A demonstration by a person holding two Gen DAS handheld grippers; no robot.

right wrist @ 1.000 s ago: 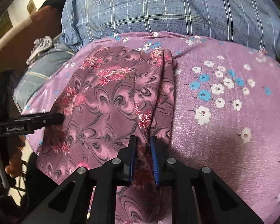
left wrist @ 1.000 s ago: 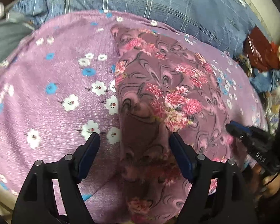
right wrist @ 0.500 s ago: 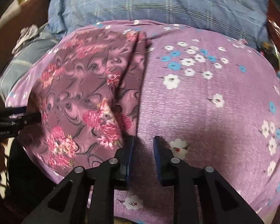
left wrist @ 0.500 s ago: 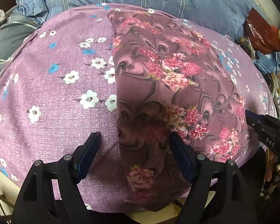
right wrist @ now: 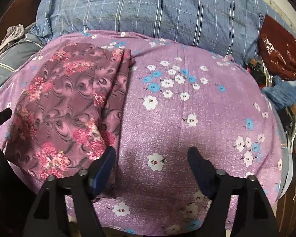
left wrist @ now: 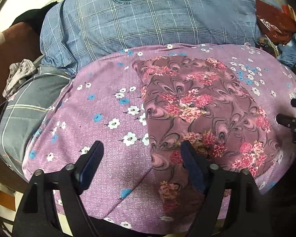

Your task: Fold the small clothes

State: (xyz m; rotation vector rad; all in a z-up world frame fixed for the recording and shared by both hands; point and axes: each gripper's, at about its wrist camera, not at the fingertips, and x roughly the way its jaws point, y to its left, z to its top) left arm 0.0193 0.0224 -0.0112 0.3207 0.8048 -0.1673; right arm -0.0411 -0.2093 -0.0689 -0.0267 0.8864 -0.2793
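Both grippers, left [left wrist: 140, 154] and right [right wrist: 152, 158], hold jaws released over the folded floral garment [left wrist: 199, 106].

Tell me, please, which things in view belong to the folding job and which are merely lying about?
Belong to the job:
- maroon floral garment, folded flat
- lilac flowered sheet beneath it
- left gripper, open
- right gripper, open

Lying about:
- blue checked pillow
- grey striped cloth
- red foil bag
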